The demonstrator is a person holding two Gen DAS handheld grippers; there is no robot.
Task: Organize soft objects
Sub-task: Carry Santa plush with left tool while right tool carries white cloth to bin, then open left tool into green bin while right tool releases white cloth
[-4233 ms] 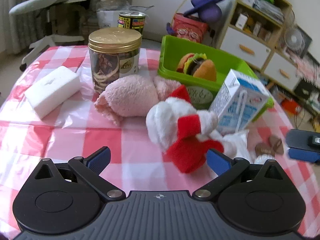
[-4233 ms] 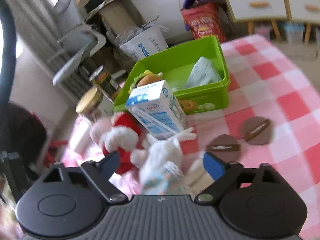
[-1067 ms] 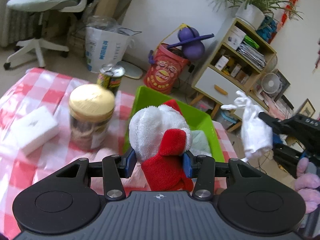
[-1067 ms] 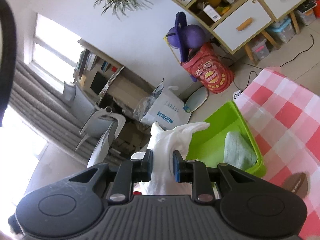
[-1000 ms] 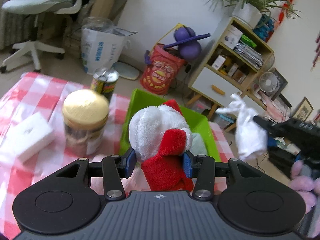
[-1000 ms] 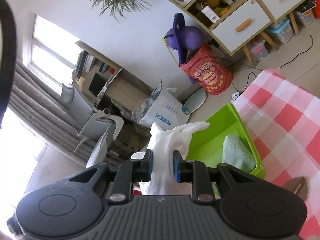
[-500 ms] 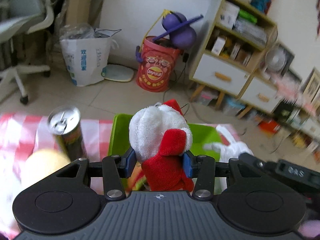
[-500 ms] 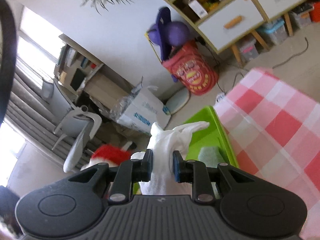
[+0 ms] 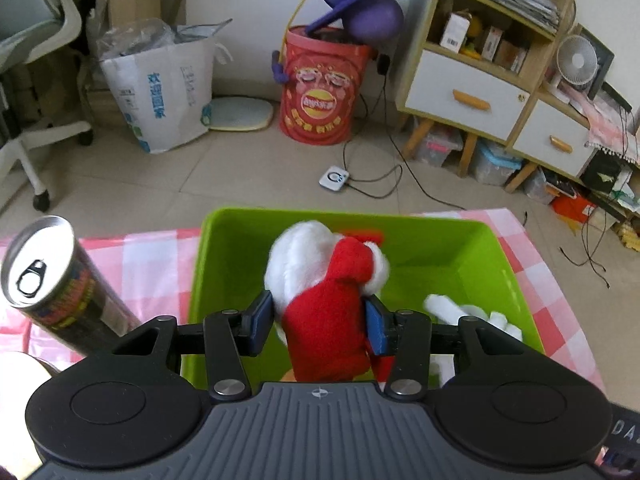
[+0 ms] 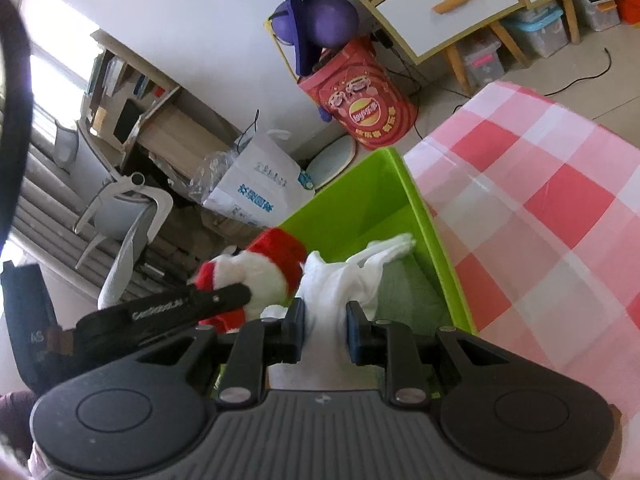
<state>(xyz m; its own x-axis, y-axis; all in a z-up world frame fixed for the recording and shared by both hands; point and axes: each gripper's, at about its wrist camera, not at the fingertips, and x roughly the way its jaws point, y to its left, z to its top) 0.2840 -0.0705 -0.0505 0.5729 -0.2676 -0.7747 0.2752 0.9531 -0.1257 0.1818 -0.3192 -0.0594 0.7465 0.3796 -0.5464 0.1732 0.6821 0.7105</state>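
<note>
Red drum [image 9: 318, 87]: chip-brand logo, lettering unreadable. White sack [image 9: 162, 90]: blue characters, illegible. Can [image 9: 60, 292]: print blurred.

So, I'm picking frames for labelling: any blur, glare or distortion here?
Left wrist view: sharp; fisheye bends the shelf unit; red and white plush crisp. Right wrist view: window blown out, white glove soft near the claw, tablecloth shows glare.
</note>
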